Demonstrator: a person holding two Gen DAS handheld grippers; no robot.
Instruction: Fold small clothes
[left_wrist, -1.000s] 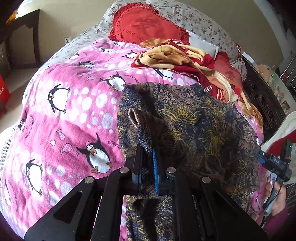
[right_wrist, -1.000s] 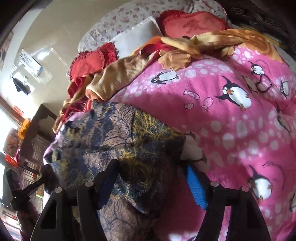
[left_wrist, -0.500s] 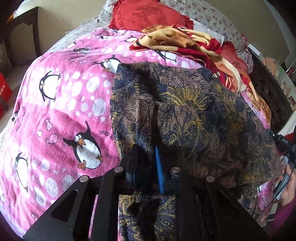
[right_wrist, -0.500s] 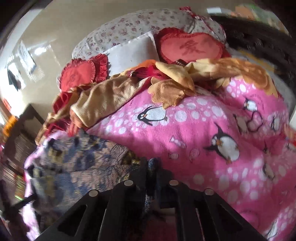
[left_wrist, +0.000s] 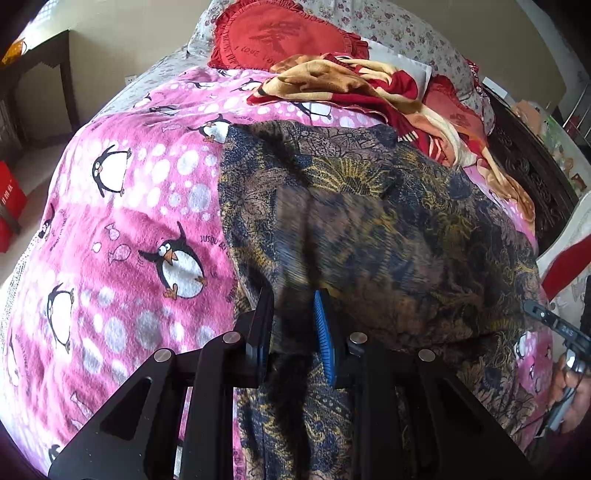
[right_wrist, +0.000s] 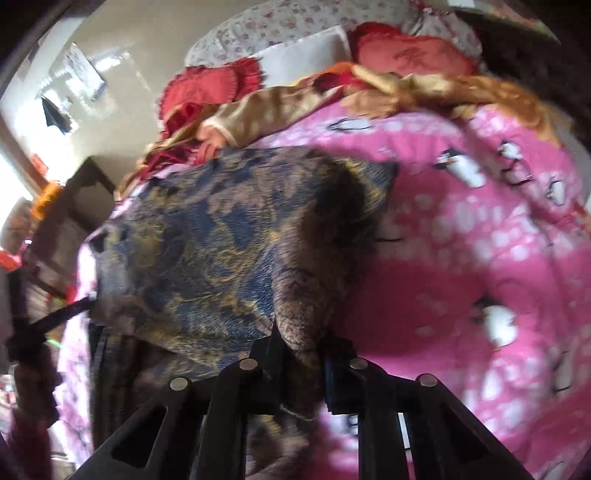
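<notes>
Garment (left_wrist: 369, 229) hangs pinched by both low, forward-pointing hand-held grippers.

Your garment (left_wrist: 369, 221) is dark, patterned in navy, brown and gold; it lies partly folded on the pink penguin blanket (left_wrist: 129, 221), near edge bunched up.

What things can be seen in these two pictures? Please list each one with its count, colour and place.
patterned garment: one, dark blue, brown and gold, spread on the blanket, pinched by both tools
penguin blanket: one, pink with white dots, covering the bed
heart cushions: at least two, red, at the head of the bed
crumpled cloth: one heap, tan and red, behind the garment
floral pillow: one, white with small flowers, behind the cushions
dark table: one, left of the bed
left tool: one, black, blue pads, shut on garment
right tool: one, black, shut on garment
</notes>
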